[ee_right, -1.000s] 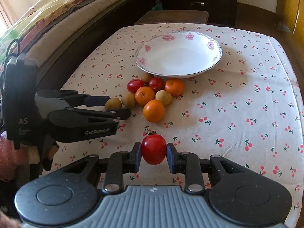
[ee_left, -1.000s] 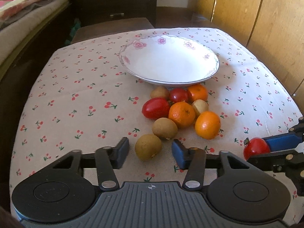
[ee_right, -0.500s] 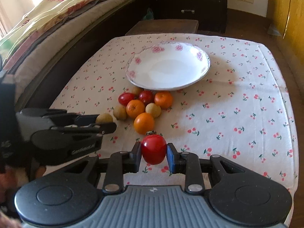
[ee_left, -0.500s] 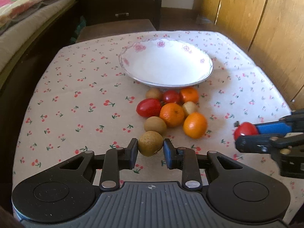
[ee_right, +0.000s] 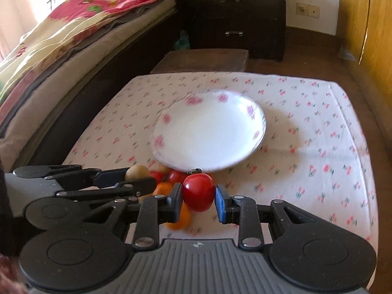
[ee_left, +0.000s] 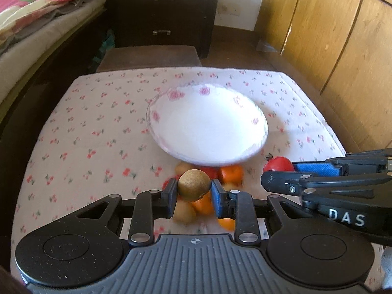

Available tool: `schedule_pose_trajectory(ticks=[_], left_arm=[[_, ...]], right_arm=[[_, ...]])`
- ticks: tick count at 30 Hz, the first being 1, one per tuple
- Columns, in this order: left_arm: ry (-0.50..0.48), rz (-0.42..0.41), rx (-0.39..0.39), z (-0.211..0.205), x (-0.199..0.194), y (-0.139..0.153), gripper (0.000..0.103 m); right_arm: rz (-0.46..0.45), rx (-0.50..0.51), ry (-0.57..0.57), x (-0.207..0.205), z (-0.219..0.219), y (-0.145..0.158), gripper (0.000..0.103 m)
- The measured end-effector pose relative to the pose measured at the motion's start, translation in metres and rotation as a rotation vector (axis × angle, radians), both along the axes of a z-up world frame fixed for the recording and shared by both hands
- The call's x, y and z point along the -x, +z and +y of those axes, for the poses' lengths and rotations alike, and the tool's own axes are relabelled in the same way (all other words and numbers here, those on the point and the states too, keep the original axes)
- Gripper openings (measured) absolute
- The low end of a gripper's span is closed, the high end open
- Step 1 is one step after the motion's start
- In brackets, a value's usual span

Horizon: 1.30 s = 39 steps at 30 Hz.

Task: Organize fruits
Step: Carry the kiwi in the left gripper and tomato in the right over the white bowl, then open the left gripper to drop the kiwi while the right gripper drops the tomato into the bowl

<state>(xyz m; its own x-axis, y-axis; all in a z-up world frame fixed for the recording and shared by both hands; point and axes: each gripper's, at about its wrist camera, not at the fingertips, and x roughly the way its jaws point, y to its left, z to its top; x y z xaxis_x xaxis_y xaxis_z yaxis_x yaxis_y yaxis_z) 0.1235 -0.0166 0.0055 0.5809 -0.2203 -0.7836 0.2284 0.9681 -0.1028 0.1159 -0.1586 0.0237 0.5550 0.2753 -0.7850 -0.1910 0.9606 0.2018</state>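
- The left tongs (ee_left: 193, 192) are clamped on a brown kiwi (ee_left: 194, 185), held off the bench above the fruit pile (ee_left: 203, 205) near the front edge.
- The right tongs (ee_right: 198, 194) are clamped on a red tomato (ee_right: 198, 191), also held clear of the cloth.
- The empty white plate (ee_left: 171, 122) sits mid-bench, just behind the pile.
- Risk: both round fruits are pinched only at their sides, so a tilt or jolt could let one slip and roll off the bench.
- Risk: the two tongs sit close together and could knock each other over the plate.
- Motion blur smears the pile; the tongs hide several fruits, so their count is unclear.
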Motion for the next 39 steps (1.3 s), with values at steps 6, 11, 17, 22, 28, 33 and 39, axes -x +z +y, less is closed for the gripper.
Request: schedule_pose_trajectory(ticks=[6, 11, 17, 22, 28, 33, 39], left_arm=[[0.015, -0.002, 0.016, -0.005, -0.031, -0.001, 0.037], [0.032, 0.022, 0.021, -0.007, -0.052, -0.01, 0.036], [0.067, 0.045, 0.032, -0.006, -0.067, -0.018, 0.036], [0.086, 0.049, 0.029, -0.004, -0.073, -0.02, 0.036], [0.092, 0.051, 0.02, -0.006, -0.075, -0.021, 0.038], [0.1, 0.044, 0.02, -0.004, -0.075, -0.019, 0.041], [0.111, 0.034, 0.022, -0.003, -0.074, -0.015, 0.049]], right_arm=[[0.006, -0.001, -0.018, -0.033, -0.007, -0.005, 0.03], [0.024, 0.005, -0.016, -0.055, -0.009, -0.014, 0.03], [0.047, -0.012, -0.015, -0.074, -0.009, -0.024, 0.03], [0.055, -0.018, -0.018, -0.083, -0.009, -0.029, 0.03], [0.063, -0.024, -0.027, -0.087, -0.011, -0.033, 0.031], [0.054, -0.027, -0.03, -0.087, -0.011, -0.031, 0.031], [0.043, -0.025, -0.039, -0.086, -0.012, -0.028, 0.031]])
